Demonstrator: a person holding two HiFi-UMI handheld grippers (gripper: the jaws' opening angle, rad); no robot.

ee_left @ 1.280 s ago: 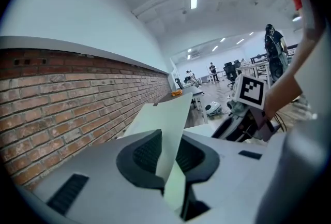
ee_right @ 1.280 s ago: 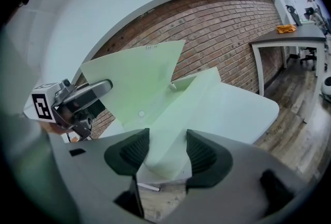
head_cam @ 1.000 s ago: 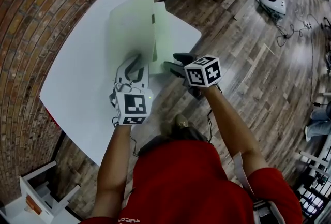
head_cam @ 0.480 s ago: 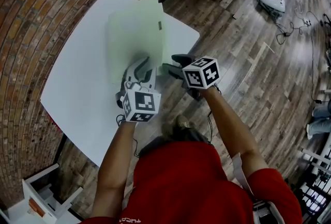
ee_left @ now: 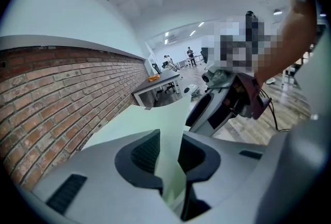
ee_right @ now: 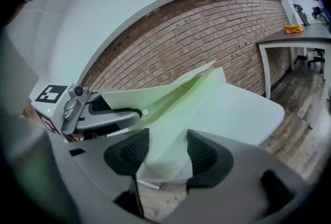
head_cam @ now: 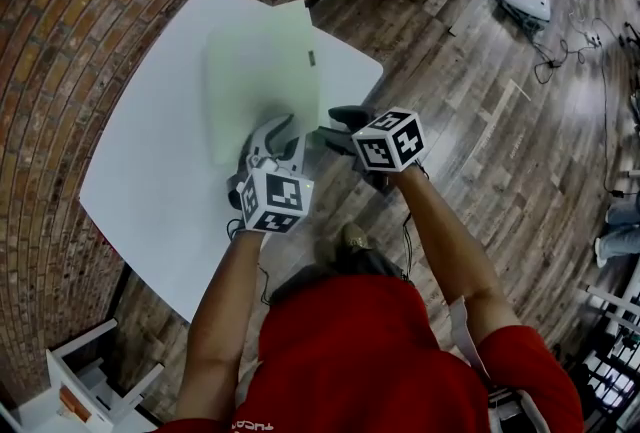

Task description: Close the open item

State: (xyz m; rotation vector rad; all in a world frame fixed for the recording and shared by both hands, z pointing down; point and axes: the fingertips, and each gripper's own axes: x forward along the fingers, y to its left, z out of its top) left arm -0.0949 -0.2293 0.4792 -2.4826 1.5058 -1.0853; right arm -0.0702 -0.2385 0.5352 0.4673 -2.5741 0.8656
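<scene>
A pale green folder (head_cam: 258, 71) lies on the white table (head_cam: 150, 171), its top cover almost flat over the bottom one. My left gripper (head_cam: 275, 129) is at the folder's near edge. In the left gripper view the cover (ee_left: 150, 124) runs through the gap of my left gripper (ee_left: 169, 153); the jaws are opening and the pads stand off it. My right gripper (head_cam: 335, 121) sits at the folder's near right corner. In the right gripper view the green corner (ee_right: 207, 93) lies between the wide-apart jaws of my right gripper (ee_right: 163, 153), which is open.
The table stands against a brick wall (head_cam: 60, 31), with its near edge just in front of my arms. Wooden floor (head_cam: 480, 111) lies to the right, with a white device (head_cam: 525, 1) and cables on it. A white shelf unit (head_cam: 70, 381) stands at lower left.
The folder's top cover has swung down from nearly upright to almost flat. My left gripper moved right and forward with it. The right gripper has hardly moved.
</scene>
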